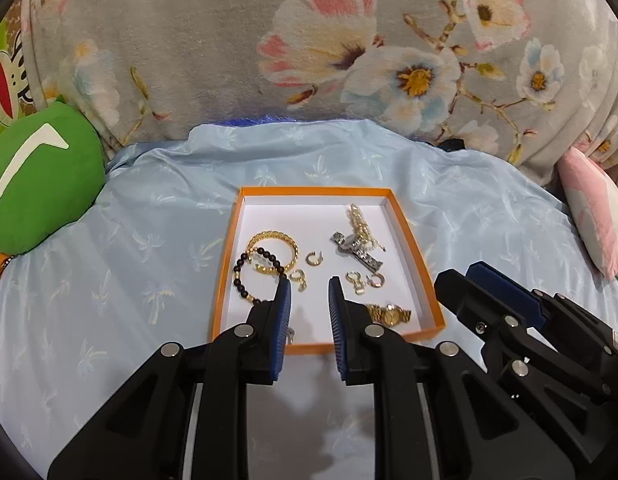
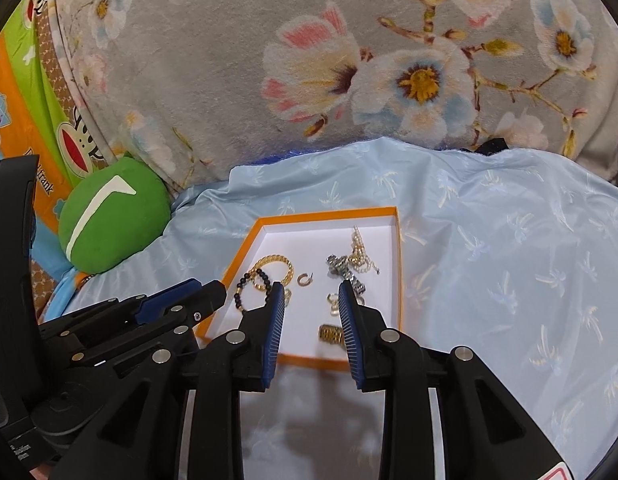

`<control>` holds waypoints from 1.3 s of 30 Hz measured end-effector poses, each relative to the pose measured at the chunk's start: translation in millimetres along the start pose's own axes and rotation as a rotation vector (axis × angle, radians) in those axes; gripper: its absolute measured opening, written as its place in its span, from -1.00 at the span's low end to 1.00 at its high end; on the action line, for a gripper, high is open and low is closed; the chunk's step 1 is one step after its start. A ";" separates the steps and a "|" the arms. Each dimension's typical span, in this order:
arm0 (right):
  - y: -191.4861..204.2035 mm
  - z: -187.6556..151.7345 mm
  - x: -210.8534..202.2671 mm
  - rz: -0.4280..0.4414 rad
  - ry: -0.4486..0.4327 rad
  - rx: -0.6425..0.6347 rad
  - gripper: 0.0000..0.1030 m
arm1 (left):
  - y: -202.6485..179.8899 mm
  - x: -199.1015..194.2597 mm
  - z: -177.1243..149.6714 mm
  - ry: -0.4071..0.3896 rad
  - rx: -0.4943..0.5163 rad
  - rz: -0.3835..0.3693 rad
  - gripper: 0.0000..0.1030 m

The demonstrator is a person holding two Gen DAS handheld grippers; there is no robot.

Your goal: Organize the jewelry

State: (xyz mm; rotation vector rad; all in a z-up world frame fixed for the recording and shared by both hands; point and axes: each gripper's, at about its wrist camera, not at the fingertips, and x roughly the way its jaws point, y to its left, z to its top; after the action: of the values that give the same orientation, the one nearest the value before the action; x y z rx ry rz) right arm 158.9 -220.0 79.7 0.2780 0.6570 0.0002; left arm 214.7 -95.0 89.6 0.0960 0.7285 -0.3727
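An orange box (image 1: 313, 191) with a white floor lies on a light blue cloth. Inside are a gold chain bracelet (image 1: 269, 235), a black bead bracelet (image 1: 239, 268), a silver watch (image 1: 359, 252) under a pearly chain (image 1: 359, 222), a gold watch (image 1: 389, 313) and several small gold hoop earrings (image 1: 312, 258). My left gripper (image 1: 309, 282) hovers over the box's near edge, open, with nothing between its fingers. My right gripper (image 2: 310, 286) hangs beside it on the right, also open and holding nothing, above the gold watch (image 2: 329, 334). Each gripper shows in the other's view.
The light blue cloth (image 1: 129, 260) covers the surface all around the box. A green cushion (image 1: 41, 176) lies at the left, a pink pillow (image 1: 593, 208) at the right. A grey floral blanket (image 1: 229, 60) rises behind.
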 end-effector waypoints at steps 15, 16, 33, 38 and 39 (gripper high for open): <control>15.3 -74.5 -35.5 -0.160 0.022 -0.042 -0.03 | 6.0 -23.6 -66.5 0.058 -0.028 0.021 -0.63; 16.9 -81.2 -37.2 -0.172 0.022 -0.052 -0.03 | 6.3 -24.6 -71.5 0.062 -0.030 0.021 -0.63; 4.1 -131.2 -34.1 -0.232 0.091 -0.004 0.19 | 8.3 -22.4 -130.2 0.060 -0.039 0.120 -0.09; 4.4 -132.0 -34.5 -0.253 0.093 -0.008 0.25 | 14.3 -20.1 -134.7 0.073 -0.075 0.143 0.15; 5.2 -132.4 -33.8 -0.262 0.099 -0.012 0.26 | 14.8 -19.5 -134.7 0.076 -0.077 0.149 0.16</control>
State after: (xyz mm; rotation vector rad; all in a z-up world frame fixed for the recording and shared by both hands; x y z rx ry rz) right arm 52.8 -184.2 1.3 0.1795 0.7880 -0.2336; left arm 121.6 -46.7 1.6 0.0912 0.8045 -0.1996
